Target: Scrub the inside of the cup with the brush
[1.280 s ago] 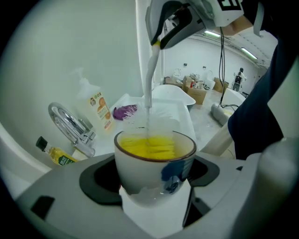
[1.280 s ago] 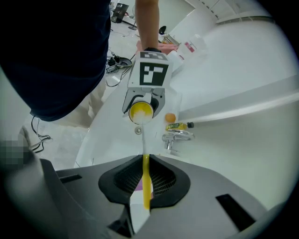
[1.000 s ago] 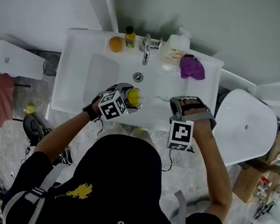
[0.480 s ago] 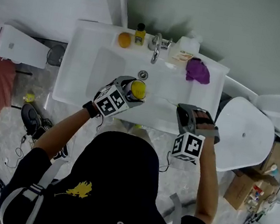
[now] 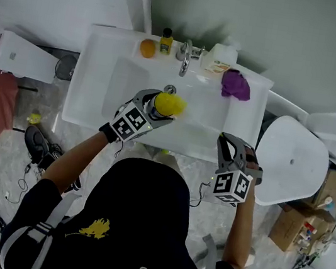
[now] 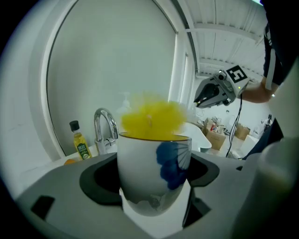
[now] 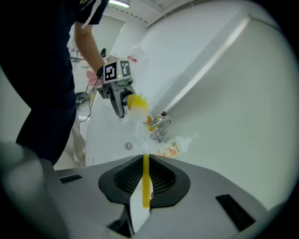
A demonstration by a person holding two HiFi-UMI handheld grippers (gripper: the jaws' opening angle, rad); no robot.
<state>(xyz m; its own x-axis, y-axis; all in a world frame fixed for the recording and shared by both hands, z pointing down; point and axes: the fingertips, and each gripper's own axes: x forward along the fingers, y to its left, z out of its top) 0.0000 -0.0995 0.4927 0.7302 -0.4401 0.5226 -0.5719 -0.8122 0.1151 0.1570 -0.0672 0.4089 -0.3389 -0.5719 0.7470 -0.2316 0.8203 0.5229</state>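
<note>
My left gripper (image 6: 153, 179) is shut on a white cup (image 6: 140, 163) with a blue pattern, and holds it over the sink (image 5: 92, 89). The brush's fluffy yellow head (image 6: 152, 117) sits at the cup's mouth and sticks out past the rim; in the head view this brush head (image 5: 171, 104) shows right of the left gripper (image 5: 152, 114). My right gripper (image 7: 145, 183) is shut on the brush's yellow handle (image 7: 145, 186). The thin shaft runs from there to the cup. In the head view the right gripper (image 5: 232, 149) hangs at the sink's front right edge.
A chrome tap (image 5: 185, 60), a small yellow bottle (image 5: 166, 39), an orange object (image 5: 147, 48), a soap bottle (image 5: 222, 57) and a purple cloth (image 5: 237, 85) line the sink's back ledge. The drain (image 5: 170, 89) lies behind the cup. A white toilet lid (image 5: 291, 161) stands at the right.
My right gripper has drawn back from over the basin to its front right edge. The yellow brush head has come out from deep in the cup to its mouth.
</note>
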